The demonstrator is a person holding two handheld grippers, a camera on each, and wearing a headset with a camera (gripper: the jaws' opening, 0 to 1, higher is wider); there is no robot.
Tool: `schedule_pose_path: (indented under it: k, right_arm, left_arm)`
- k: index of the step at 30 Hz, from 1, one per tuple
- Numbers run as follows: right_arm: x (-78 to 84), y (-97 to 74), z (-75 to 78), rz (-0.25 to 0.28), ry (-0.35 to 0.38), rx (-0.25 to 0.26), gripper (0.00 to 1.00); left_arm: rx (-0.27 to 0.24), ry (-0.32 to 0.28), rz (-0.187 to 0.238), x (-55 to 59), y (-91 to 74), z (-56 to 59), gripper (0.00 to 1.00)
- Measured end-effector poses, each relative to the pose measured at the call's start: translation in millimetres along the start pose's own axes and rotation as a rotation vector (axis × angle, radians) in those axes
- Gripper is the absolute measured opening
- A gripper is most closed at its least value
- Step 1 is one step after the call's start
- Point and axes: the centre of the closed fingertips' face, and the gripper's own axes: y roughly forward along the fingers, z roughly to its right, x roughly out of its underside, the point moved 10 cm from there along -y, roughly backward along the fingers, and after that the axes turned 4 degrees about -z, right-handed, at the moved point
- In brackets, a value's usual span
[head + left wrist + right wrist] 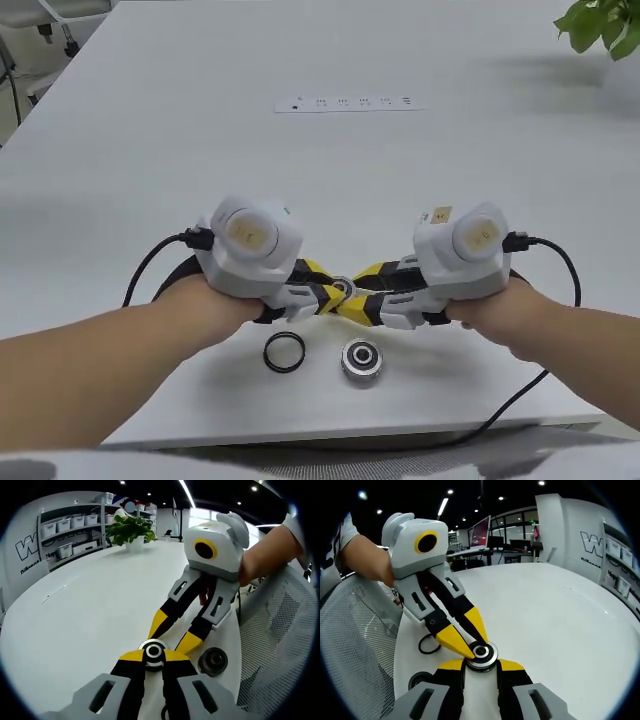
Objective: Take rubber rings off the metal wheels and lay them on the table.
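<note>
The left gripper (pixel 153 655) and the right gripper (pixel 482 664) meet tip to tip. Each has its jaws set narrow and clamped on one metal wheel (pixel 343 289), held above the tabletop (pixel 420 170). Below the left gripper lies a loose rubber ring (pixel 284 352) — just beside it, below the right gripper, a second wheel (pixel 361 359).

Brightness: bright and even, ceiling dark in gripper views.
Source: ceiling strips (pixel 444 506) and spots overhead.
Shadows: soft, faint, on table (pixel 150 150) near plant (pixel 600 25).
Glare: small glints on wheel (pixel 483 653).
Distortion: heavy fisheye bending toward edges.
Focus: sharp centre, softer background.
</note>
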Motion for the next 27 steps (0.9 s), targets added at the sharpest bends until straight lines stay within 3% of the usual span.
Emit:
schedule_pose_path:
  k: [6, 17, 24, 27]
  right_arm:
    - [-0.1, -1.0, -0.4, -0.010, -0.020, 0.004, 0.21]
    - [-0.9, -2.0, -1.8, -0.044, 0.059, 0.022, 0.20]
    - [-1.6, -2.4, -3.1, -0.056, 0.071, 0.029, 0.19]
    - [1.6, -5.7, -1.4, -0.062, 0.054, 0.018, 0.14]
  left_arm:
    - [0.000, -0.003, -0.005, -0.4, 0.2, 0.4, 0.06]
    - [-0.019, -0.016, -0.008, -1.3, 0.9, 2.0, 0.06]
    - [-0.023, -0.018, -0.008, -1.3, 1.0, 2.2, 0.06]
    - [-0.018, -0.018, -0.007, -0.9, 0.7, 2.1, 0.06]
